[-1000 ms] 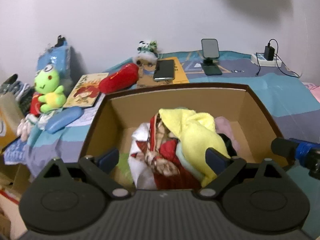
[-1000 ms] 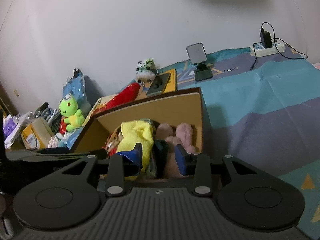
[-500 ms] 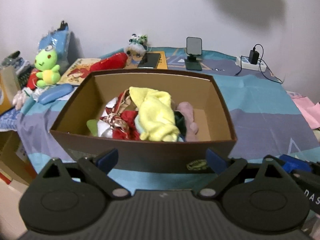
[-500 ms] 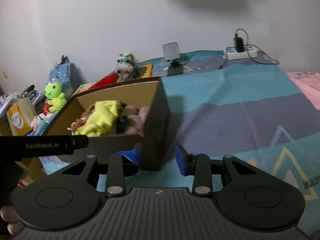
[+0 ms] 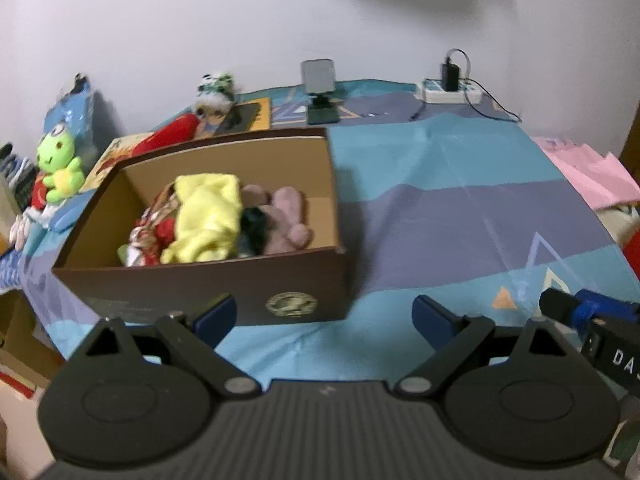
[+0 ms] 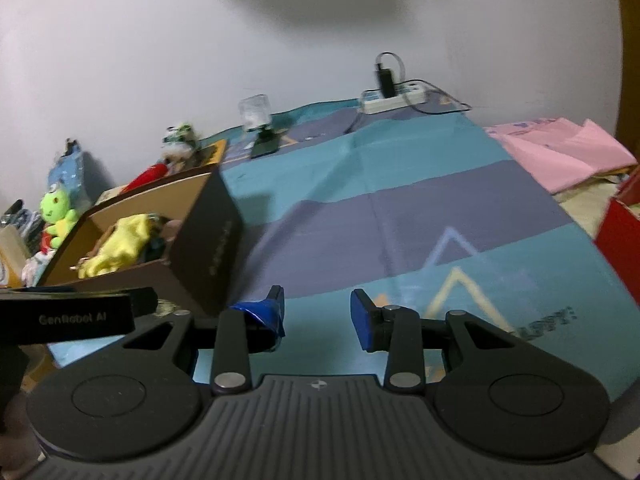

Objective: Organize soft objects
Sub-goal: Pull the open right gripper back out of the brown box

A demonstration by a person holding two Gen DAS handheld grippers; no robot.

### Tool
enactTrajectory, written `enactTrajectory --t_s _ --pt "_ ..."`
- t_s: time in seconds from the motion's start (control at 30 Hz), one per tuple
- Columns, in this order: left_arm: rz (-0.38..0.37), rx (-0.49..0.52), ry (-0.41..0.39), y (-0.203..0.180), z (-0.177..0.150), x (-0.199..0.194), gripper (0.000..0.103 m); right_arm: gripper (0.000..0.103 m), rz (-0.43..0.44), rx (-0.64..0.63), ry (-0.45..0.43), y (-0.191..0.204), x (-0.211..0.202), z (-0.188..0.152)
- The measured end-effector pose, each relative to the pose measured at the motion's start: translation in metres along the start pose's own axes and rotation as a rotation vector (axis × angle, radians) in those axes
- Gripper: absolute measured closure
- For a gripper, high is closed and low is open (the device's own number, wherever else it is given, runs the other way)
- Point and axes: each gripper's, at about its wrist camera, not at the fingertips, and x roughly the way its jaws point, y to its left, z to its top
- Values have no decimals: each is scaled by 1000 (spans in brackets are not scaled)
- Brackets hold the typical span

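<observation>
In the left wrist view, the left gripper [image 5: 323,314] is seen with its jaws spread wide and nothing between them, held above the blue patterned cover [image 5: 448,208] just before the near wall of the box [image 5: 200,284]. The box is observed standing on the cover, open at the top. Inside it a yellow cloth [image 5: 208,218] is noted lying over a red patterned fabric [image 5: 154,230], with a pink plush [image 5: 286,220] beside it toward the right wall and a dark item between them, too blurred to identify. A green frog plush [image 5: 58,168] is recorded outside the box, to its left. A phone stand [image 5: 319,92] and a power strip [image 5: 446,94] are seen near the wall. The right gripper's tip appears at the right edge. In the right wrist view, the right gripper [image 6: 317,314] is seen with its jaws parted and empty above bare cover, right of the box [image 6: 216,240]. The yellow cloth [image 6: 120,248] is visible within. A pink sheet [image 6: 560,152] is noted at the far right.
</observation>
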Motion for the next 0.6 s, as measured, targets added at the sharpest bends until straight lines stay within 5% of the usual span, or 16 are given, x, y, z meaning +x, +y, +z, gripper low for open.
enactTrajectory --t_s 0.23,0.6 --pt "-23 40 21 -30 1 8 10 84 -71 -9 9 -22 1 1" --pt "-25 44 76 -33 3 23 10 84 -56 -1 49 -34 16 6"
